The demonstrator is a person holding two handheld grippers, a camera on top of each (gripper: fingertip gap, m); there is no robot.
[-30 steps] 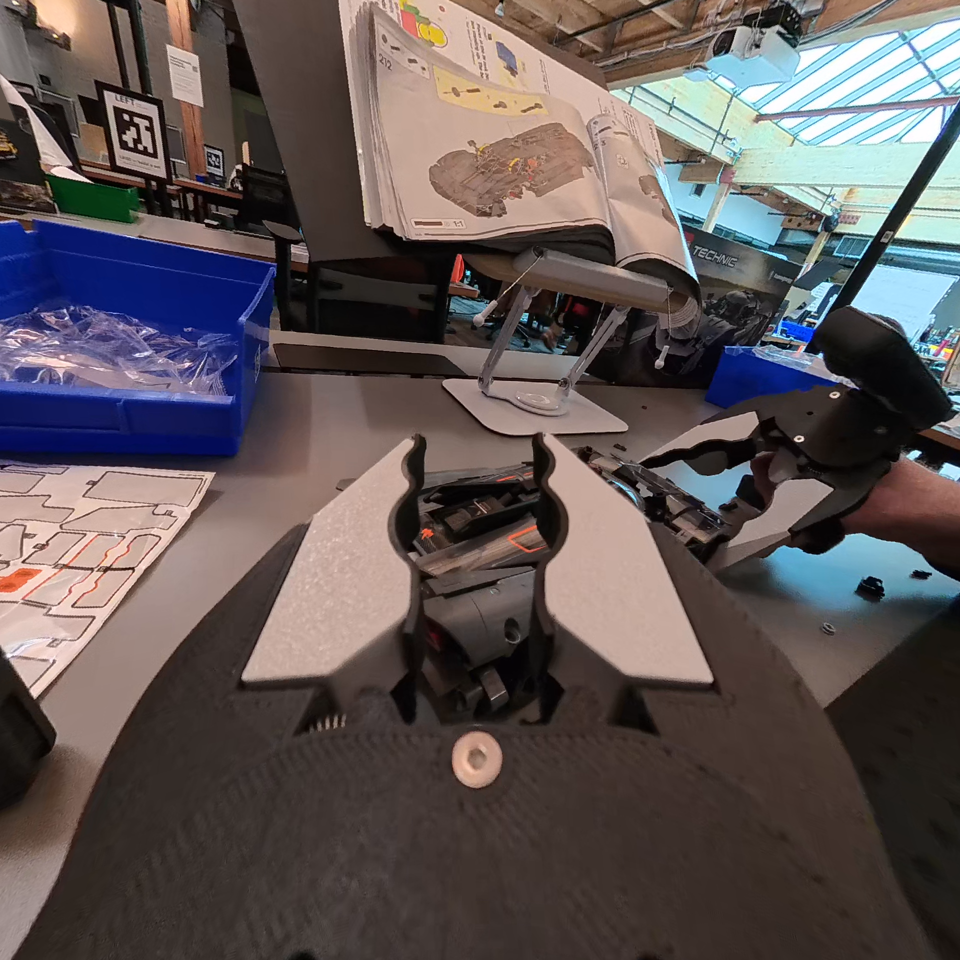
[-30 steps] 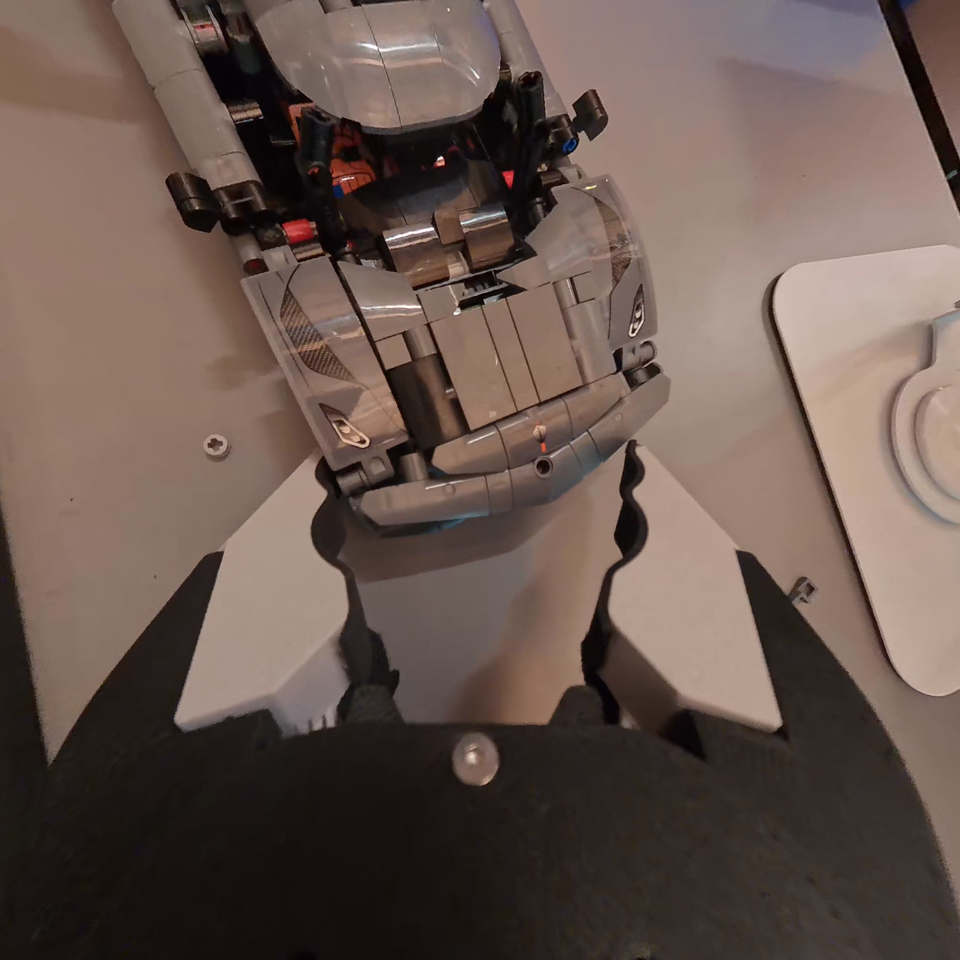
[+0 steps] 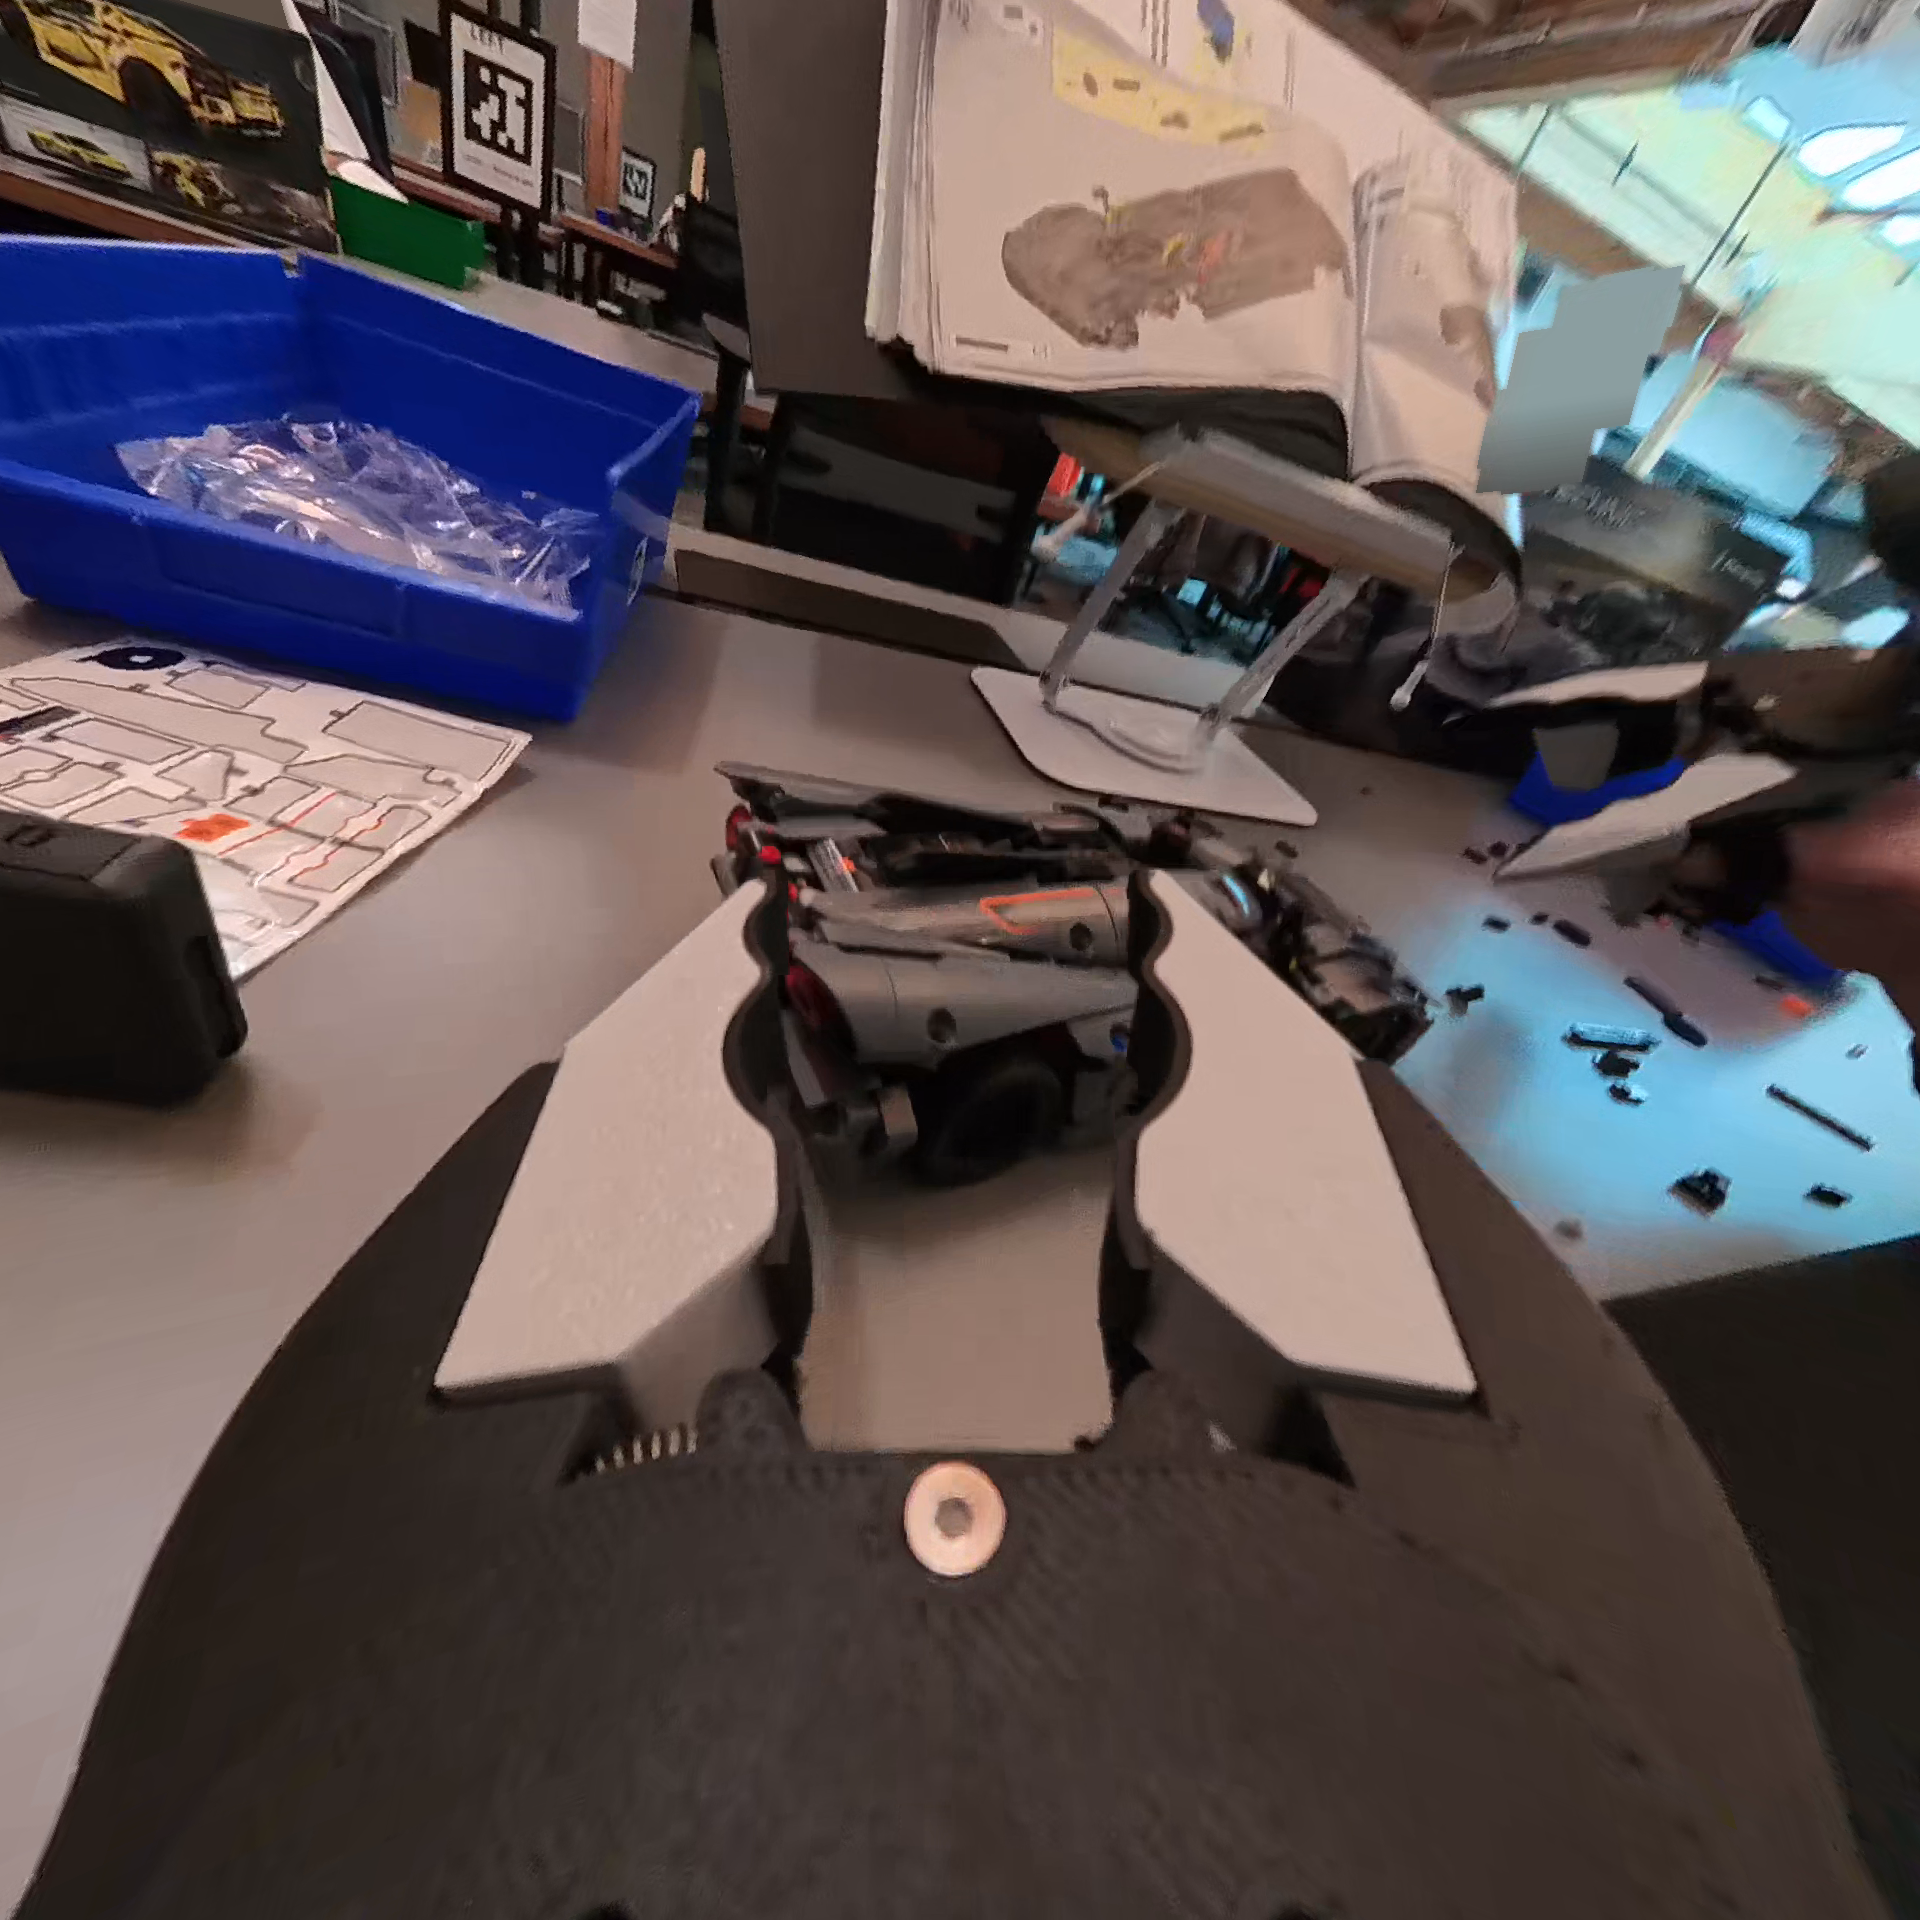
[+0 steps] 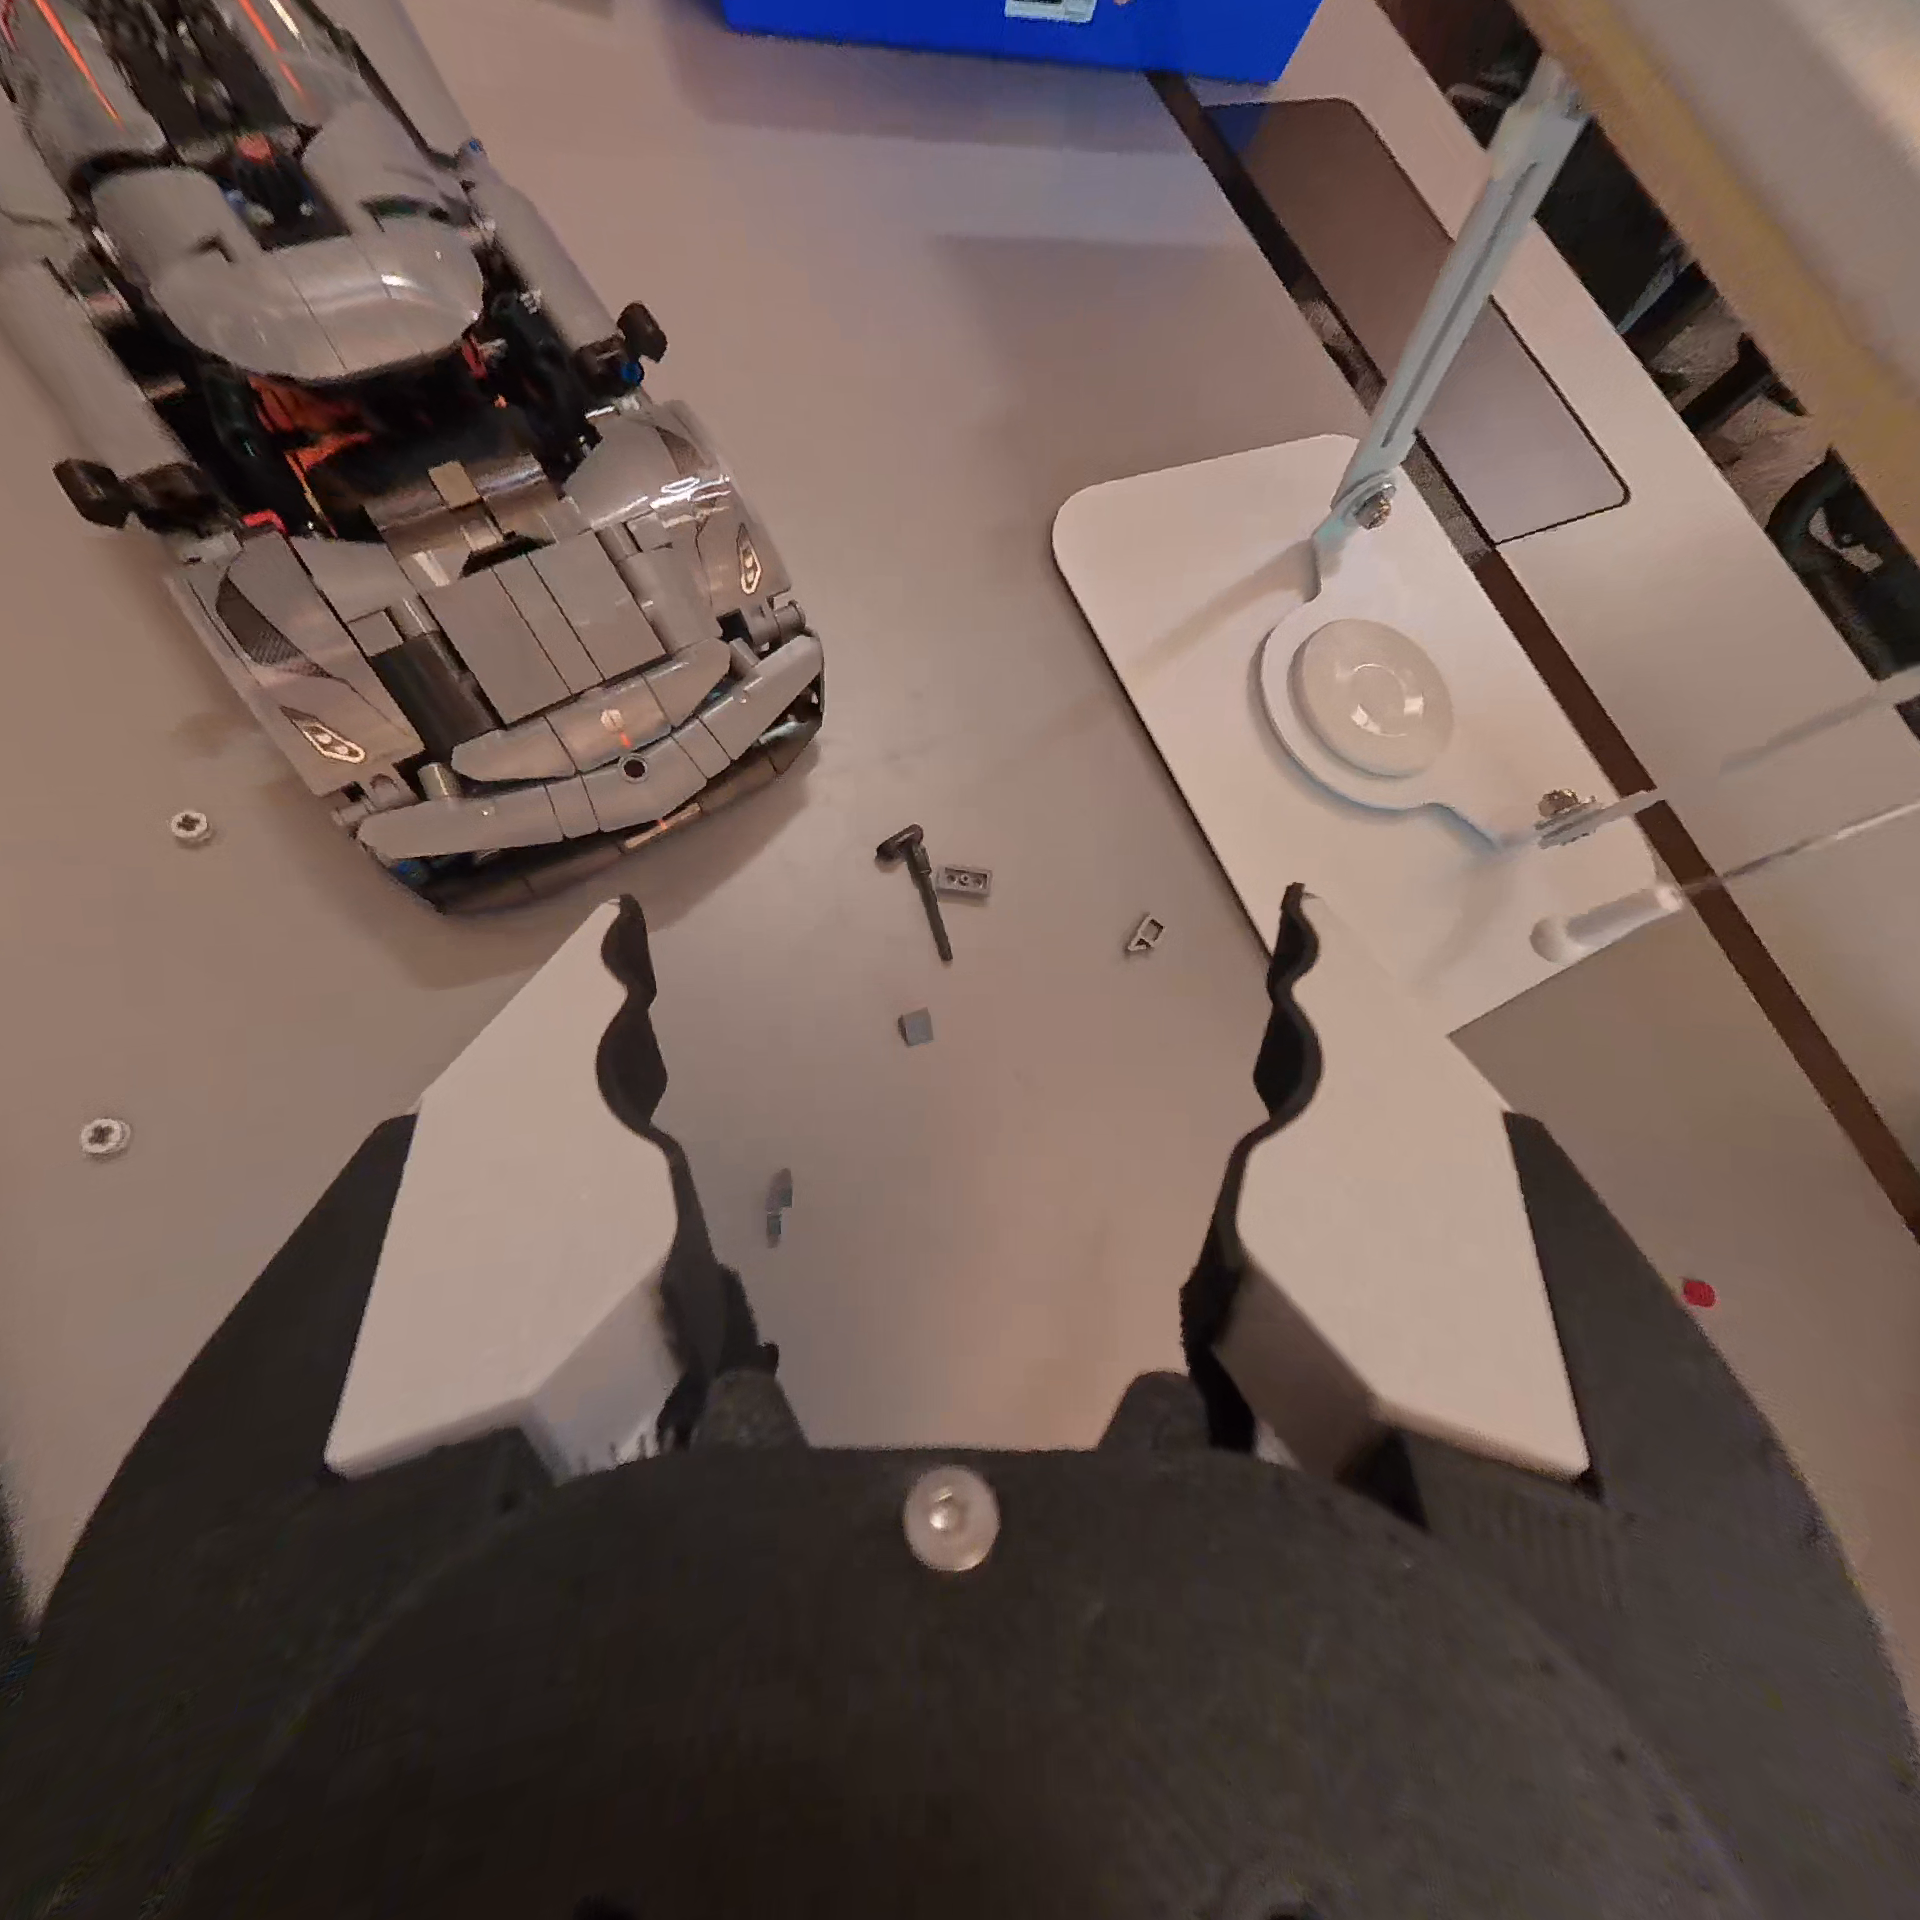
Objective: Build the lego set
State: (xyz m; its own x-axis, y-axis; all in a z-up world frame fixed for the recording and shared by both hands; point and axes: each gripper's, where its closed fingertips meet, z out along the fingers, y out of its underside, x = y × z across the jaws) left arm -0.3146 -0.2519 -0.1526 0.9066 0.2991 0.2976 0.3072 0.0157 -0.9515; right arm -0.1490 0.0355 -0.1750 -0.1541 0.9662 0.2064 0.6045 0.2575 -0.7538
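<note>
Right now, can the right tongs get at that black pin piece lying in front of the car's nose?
Probably yes. The right tongs are open, and the black pin piece lies on bare table just ahead of their tips. Only small loose pieces are nearby; the lego car sits off to the side.

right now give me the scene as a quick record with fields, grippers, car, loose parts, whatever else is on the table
left gripper: open, fingers either side of the car's rear end, contact unclear
right gripper: open, empty, above the table
lego car: grey, part-built, on the grey table
loose parts: black pin and small grey pieces ahead of the right gripper
instruction book: open on a stand
blue bin: holds clear plastic bags
sticker sheet: flat beside the bin
</note>
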